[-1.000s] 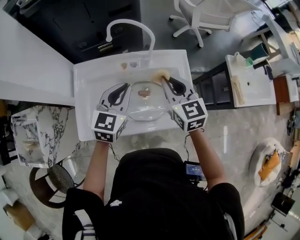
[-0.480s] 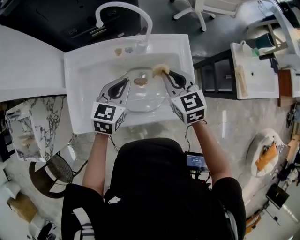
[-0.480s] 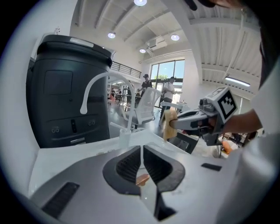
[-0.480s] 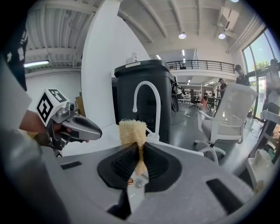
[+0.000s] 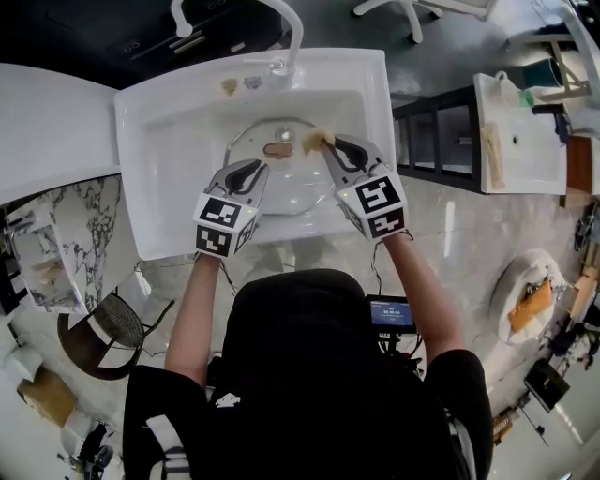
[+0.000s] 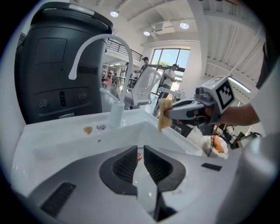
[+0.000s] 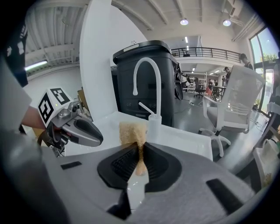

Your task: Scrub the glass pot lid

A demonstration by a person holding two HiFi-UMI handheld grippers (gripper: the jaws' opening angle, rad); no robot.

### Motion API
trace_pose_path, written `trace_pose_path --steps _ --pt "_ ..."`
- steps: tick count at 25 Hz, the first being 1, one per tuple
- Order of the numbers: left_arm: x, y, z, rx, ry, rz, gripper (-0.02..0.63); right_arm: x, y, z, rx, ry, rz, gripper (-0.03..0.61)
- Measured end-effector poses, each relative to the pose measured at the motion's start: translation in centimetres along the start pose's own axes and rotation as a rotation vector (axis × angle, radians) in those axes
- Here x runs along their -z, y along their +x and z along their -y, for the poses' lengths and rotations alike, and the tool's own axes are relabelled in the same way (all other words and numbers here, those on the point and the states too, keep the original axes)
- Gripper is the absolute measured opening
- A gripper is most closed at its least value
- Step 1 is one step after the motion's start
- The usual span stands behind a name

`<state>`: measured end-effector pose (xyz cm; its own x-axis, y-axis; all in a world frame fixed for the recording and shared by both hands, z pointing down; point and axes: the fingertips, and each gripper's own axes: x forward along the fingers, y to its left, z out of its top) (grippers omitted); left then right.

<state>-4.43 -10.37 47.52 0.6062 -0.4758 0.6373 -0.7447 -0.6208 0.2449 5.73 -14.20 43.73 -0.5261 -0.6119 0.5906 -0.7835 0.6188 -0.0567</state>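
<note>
The glass pot lid (image 5: 286, 192) with its brown knob (image 5: 278, 149) lies low in the white sink (image 5: 150, 187), tilted toward me. My left gripper (image 5: 253, 171) is shut on the lid's left rim; in the left gripper view its jaws (image 6: 141, 151) are nearly together and the knob (image 6: 139, 156) shows in the slit. My right gripper (image 5: 328, 142) is shut on a tan sponge (image 5: 315, 141) just right of the knob, at the lid's far right edge. The sponge (image 7: 133, 129) sticks up from the right gripper (image 7: 140, 151). The left gripper view also shows the sponge (image 6: 164, 113).
A white arched faucet (image 5: 286, 23) stands at the sink's back rim, with two small items (image 5: 240, 84) on the ledge beside it. A black bin (image 6: 52, 65) stands behind the sink. A white counter (image 5: 47, 131) is to the left and a dark shelf (image 5: 436, 141) to the right.
Both grippers have come down into the basin. The lid went down with the left one and the sponge with the right, staying beside the knob.
</note>
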Motion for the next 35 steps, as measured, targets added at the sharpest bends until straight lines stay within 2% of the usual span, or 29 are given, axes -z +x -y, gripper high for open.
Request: trace_pose_path --steps 6,12,15,22,27,35 --pt "2.9 1.6 0.3 0.031 -0.004 -0.084 0.018 2.5 1.3 -0.1 -0.035 0.011 -0.055 0.018" --pt "4.7 2.8 0.1 0.041 -0.029 -0.119 0.026 5.2 2.2 0.3 -0.053 0.015 -0.112 0.018" --pt "6.1 3.4 0.4 0.070 -0.034 -0.155 0.114 6.0 2.8 -0.3 -0.077 0.018 -0.131 0.018" --pt "8.6 4.2 0.3 0.072 -0.045 -0.213 0.196 8.0 3.3 -0.9 -0.106 0.026 -0.171 0.018" --pt "9.8 5.0 -0.2 0.065 -0.049 -0.253 0.250 9.2 3.3 -1.2 -0.120 0.026 -0.191 0.018" --pt "11.3 6.2 -0.4 0.078 -0.024 -0.310 0.282 10.6 3.3 -1.4 -0.130 0.023 -0.218 0.018"
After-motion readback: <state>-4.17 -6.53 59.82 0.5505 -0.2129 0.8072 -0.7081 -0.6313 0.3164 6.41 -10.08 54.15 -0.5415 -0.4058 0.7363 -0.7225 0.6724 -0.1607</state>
